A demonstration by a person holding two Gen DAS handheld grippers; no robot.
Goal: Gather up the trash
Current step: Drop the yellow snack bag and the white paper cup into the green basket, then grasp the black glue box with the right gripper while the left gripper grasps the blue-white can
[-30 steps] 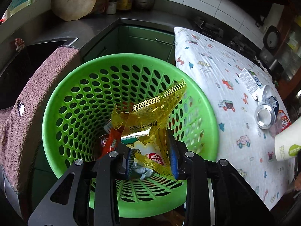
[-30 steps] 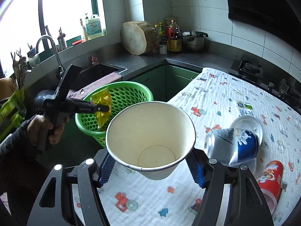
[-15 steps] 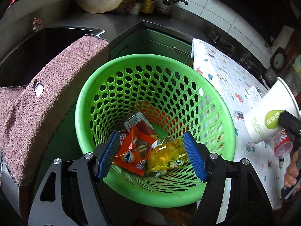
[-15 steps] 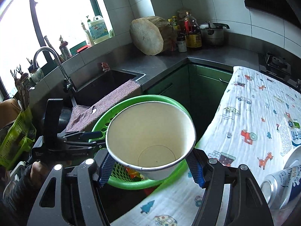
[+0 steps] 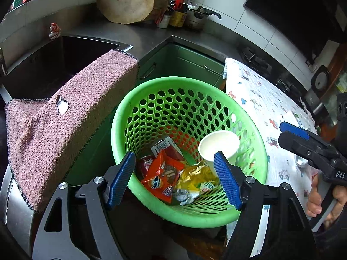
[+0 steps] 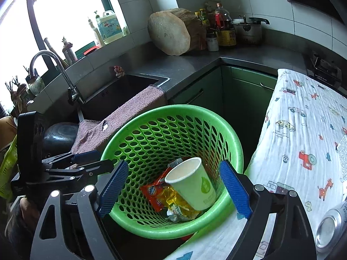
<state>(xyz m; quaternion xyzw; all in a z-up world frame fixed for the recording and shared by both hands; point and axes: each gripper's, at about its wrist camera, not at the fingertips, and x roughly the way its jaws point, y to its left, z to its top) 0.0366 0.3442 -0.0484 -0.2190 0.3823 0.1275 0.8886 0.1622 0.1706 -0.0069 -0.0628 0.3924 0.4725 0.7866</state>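
A green perforated basket stands between the counter and the table. Inside lie an orange snack wrapper, a yellow wrapper and a white paper cup leaning against the wall. My left gripper is open and empty above the basket's near rim. My right gripper is open and empty over the basket; it also shows in the left wrist view.
A pink towel hangs over the sink edge to the left. The table with a patterned cloth lies to the right. A silver can lies on it. A chopping block, bottles and a pot stand on the counter.
My left gripper opened and dropped the yellow wrapper into the basket. My right gripper carried the paper cup over the basket, opened, and the cup now rests inside.
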